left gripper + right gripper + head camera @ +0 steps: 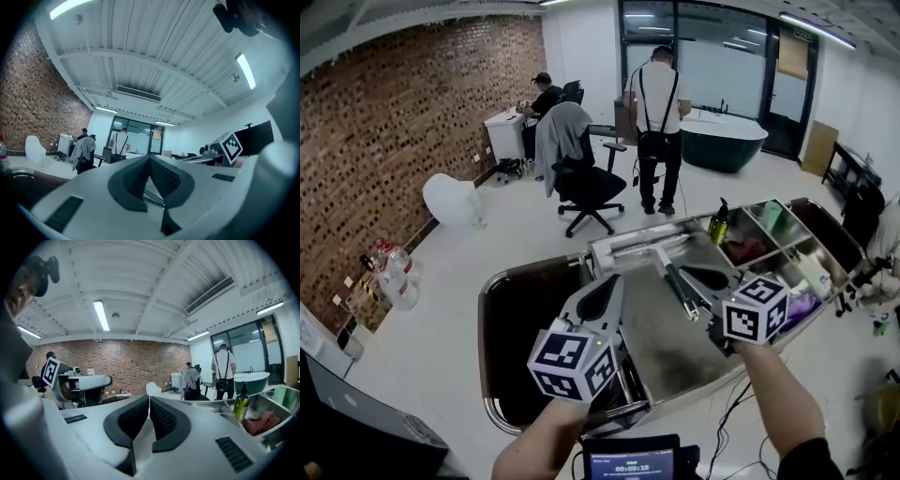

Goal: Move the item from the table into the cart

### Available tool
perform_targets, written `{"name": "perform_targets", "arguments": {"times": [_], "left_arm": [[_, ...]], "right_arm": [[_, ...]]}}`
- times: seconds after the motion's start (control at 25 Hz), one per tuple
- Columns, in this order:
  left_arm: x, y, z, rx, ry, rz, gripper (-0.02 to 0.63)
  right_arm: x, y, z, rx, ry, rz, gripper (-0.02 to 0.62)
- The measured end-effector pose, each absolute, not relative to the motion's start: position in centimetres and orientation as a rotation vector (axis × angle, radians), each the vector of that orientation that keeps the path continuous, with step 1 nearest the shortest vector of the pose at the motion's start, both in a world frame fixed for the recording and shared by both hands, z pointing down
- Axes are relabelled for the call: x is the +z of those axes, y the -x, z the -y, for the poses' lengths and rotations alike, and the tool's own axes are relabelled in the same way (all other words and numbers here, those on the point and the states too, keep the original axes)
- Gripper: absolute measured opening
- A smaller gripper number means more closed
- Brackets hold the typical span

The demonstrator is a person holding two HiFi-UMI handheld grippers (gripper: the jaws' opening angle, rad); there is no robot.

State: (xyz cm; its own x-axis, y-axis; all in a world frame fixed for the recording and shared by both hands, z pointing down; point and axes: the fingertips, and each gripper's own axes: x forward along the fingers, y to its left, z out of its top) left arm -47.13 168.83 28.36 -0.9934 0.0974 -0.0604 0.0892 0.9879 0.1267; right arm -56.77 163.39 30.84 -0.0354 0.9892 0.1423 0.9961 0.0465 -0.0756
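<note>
The steel cart [675, 352] stands below me with a flat top and open bins. My left gripper [602, 298] hovers over the cart's left part, its jaws closed tip to tip [150, 161]. A thin green streak [153, 197] shows in the gap under its pads; I cannot tell what it is. My right gripper [705, 278] is over the cart's middle, shut with nothing between its pads [149, 401]. A slim rod with a dark green end [677, 284] lies on the steel top between the two grippers. Both grippers point about level across the room.
The bins hold an olive bottle [717, 225] [242, 403], a red cloth [748, 249] [260, 422] and a white bottle [815, 277]. A dark tub [516, 328] adjoins the cart's left. Beyond are an office chair [581, 178], a standing person [659, 112] and a brick wall [384, 141].
</note>
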Motion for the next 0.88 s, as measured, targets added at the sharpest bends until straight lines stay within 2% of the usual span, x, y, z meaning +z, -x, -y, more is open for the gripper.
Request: {"name": "perform_targets", "arguments": {"times": [0.2,0.4,0.6,0.72,0.88], "left_arm": [[28.6,47.1,-158.8,0.117,-0.149,-3.045,0.0],[27.8,41.9,-156.0,0.142,-0.386,-2.938,0.0],[30.0,44.2,-144.5,0.136,-0.507,-2.93,0.0],[30.9,43.8,-140.6,0.087,-0.549,-2.938,0.0],[32.3,39.9,-139.1,0.006,-0.645,-2.966,0.0]], "right_arm": [[29.9,57.1,-150.8,0.02,2.144,2.216,0.0],[29.1,53.8,-145.1,0.06,2.246,2.218,0.0],[29.9,56.3,-133.7,0.078,2.38,2.155,0.0],[31.1,56.2,-131.0,0.109,2.413,2.122,0.0],[32.3,54.0,-129.1,0.187,2.418,2.08,0.0]]}}
